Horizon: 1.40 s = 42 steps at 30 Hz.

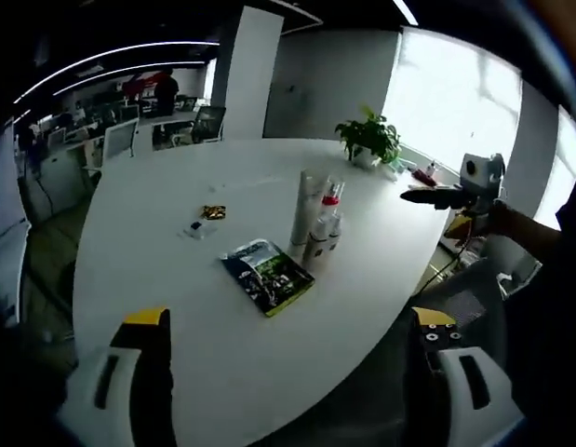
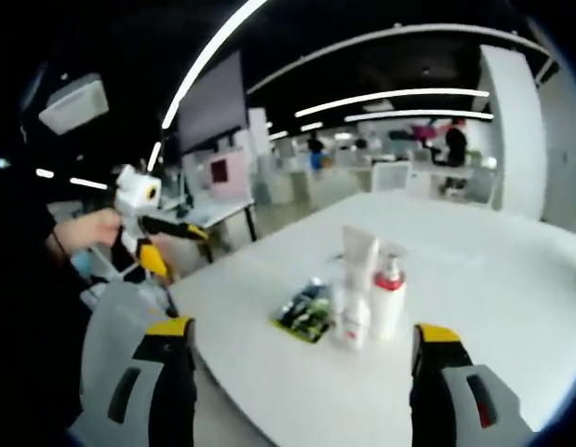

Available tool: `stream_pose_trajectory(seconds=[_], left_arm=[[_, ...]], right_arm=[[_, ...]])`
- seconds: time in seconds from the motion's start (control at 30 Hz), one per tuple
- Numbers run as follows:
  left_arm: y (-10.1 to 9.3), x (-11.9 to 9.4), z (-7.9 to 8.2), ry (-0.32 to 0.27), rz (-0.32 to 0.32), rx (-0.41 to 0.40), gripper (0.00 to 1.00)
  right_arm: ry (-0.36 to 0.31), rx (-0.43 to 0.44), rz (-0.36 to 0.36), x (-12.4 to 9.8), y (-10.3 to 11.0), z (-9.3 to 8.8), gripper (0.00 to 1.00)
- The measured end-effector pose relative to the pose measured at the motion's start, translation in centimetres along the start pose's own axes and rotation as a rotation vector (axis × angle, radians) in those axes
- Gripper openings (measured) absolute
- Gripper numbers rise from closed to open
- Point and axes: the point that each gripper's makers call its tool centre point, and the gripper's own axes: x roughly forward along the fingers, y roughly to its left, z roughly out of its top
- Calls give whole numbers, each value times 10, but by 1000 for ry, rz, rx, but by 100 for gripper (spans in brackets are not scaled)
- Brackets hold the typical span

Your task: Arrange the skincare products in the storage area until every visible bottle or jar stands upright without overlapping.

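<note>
Three skincare products stand upright in a tight cluster on the white table [image 1: 176,205]: a tall tube [image 1: 306,207], a red-capped bottle [image 1: 330,216] and a small bottle [image 1: 316,244]. A green packet [image 1: 267,275] lies at their 7 o'clock in the left gripper view. The left gripper [image 1: 292,372] and the right gripper [image 2: 301,377] hang clear of the table, jaws spread wide and holding nothing.

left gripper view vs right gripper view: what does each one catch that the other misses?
Left gripper view: a green potted plant at the table's far edge and a small yellow-black item on the white table.

Right gripper view: a dark wall screen.

Both: the tall white tube, the red-capped white pump bottle, and the green-black flat packet.
</note>
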Motion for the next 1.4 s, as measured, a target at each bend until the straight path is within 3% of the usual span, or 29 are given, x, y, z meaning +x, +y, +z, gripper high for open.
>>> stream_pose_trajectory(seconds=[0.2, 0.3, 0.4, 0.67, 0.83, 1.13, 1.2, 1.3, 1.4], left_arm=[[12, -10, -21, -1, 26, -79, 99], [13, -14, -25, 4, 36, -96, 99], [10, -14, -23, 2, 27, -97, 99], [4, -9, -12, -36, 5, -114, 99], [4, -7, -18, -2, 6, -103, 99], [8, 4, -13, 13, 6, -107, 99], [6, 6, -10, 14, -3, -102, 99], [3, 11, -6, 14, -15, -94, 99], [3, 17, -6, 26, -22, -88, 99]], right_arm=[[47, -64, -22, -11, 4, -4, 99], [23, -47, -18, -13, 3, -3, 99], [-25, 39, 0, -11, 2, 0, 99], [-19, 37, -2, -12, 1, -1, 99], [-29, 52, -1, -11, 1, -2, 99], [-44, 66, -24, -14, -7, -4, 99], [-48, 53, -22, -14, -8, -5, 97], [-59, 50, -2, -12, -7, -2, 78], [-86, 23, -13, -9, -11, 4, 78]])
